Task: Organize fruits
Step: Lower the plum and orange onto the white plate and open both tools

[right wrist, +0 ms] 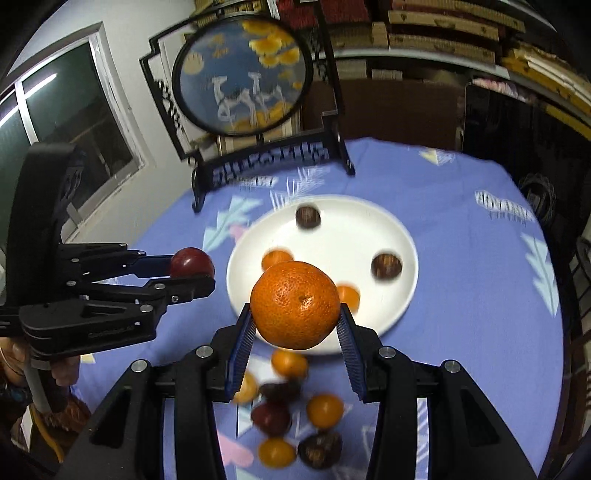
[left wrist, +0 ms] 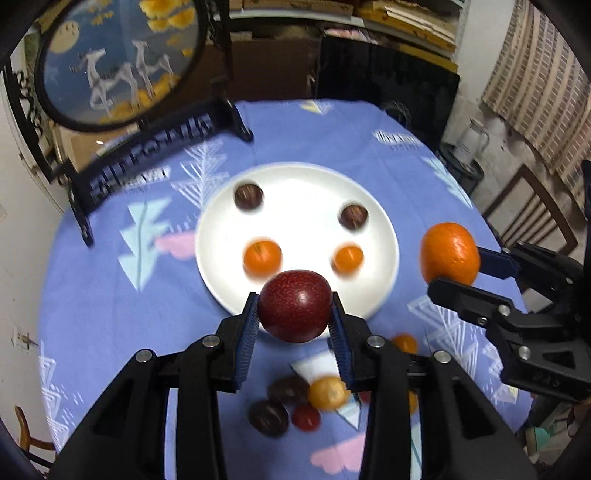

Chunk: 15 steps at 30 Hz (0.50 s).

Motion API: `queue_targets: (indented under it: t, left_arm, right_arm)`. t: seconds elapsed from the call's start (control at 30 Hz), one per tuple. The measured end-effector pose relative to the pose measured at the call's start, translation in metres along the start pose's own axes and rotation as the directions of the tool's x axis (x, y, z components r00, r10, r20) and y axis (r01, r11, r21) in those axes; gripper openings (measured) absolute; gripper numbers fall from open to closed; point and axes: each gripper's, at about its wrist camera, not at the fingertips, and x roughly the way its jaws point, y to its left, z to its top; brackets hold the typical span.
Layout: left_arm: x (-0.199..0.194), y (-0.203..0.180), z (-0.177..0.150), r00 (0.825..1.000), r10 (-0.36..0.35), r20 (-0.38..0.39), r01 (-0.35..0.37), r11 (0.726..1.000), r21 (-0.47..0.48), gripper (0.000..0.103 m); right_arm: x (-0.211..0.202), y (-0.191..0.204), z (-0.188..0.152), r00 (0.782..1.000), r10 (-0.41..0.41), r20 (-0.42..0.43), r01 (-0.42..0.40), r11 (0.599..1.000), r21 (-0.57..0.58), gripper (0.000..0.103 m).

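Above a white plate [left wrist: 380,280], the left gripper [left wrist: 294,314] pinches a red plum [left wrist: 294,305]; the right gripper [right wrist: 295,321] clamps an orange [right wrist: 295,304].

The setting looks like a lived-in home, a dining corner doubling as storage. A round table [right wrist: 461,229] wears a lilac cloth printed with pale trees and pink clouds, and a white plate [right wrist: 384,221] sits at its centre. Behind it stands a decorative round screen [right wrist: 242,74] painted with deer, in a black carved frame. Stacks of flattened cardboard [right wrist: 443,33] fill the shelves along the back wall. A window [right wrist: 74,99] shows on one side, a wooden chair [left wrist: 535,210] and a brick-pattern hanging [left wrist: 535,74] on the other.
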Motion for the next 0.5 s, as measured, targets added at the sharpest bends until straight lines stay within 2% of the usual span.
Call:
queue_targets:
  t: [0.23, 0.5]
  left_arm:
    - [0.015, 0.013, 0.026, 1.000, 0.022, 0.004, -0.022, 0.998, -0.055, 0.036]
    - [0.043, 0.019, 0.041, 0.999, 0.045, -0.020, -0.046, 0.997, -0.068, 0.036]
  right_arm:
    - [0.009, -0.017, 0.029, 0.999, -0.019, 0.036, 0.017, 0.999, 0.041, 0.045]
    - [0.043, -0.032, 0.037, 1.000, -0.017, -0.005, 0.018, 0.997, 0.073, 0.045]
